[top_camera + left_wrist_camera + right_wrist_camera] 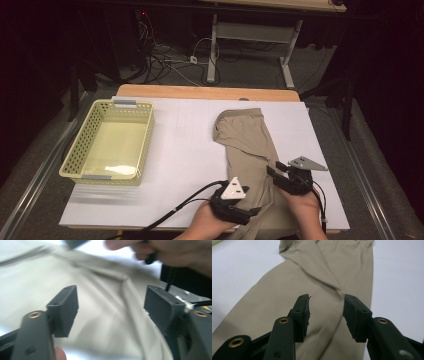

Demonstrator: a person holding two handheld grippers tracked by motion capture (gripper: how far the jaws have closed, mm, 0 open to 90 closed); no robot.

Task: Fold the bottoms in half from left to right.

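At the near edge of a white table [165, 165], a person works two hand-held grippers over a pair of beige trousers [247, 150] that lies lengthwise on the table's right half, waistband toward twelve o'clock and legs running back to six o'clock and over the table edge. The left gripper [255, 211] sits at about seven o'clock of the garment, its jaws spread wide above the cloth, nothing pinched between them; its own camera shows the fabric [105, 322] creased below the parted pads. The right gripper [274, 167] hovers at about five o'clock of the trousers, jaws also parted, with a fold ridge of the cloth [332, 282] running up ahead of the gap and no fabric caught. The upper part of the trousers looks folded over on itself, one flap lying diagonally across the seat, so a first fold appears made. The legs are not yet gathered, and neither tool has a hold. A pale yellow plastic basket [82, 150] stands empty at nine o'clock, well apart from the garment. By this reading, the work is early: further folding, then likely the transfer to the basket, is left.
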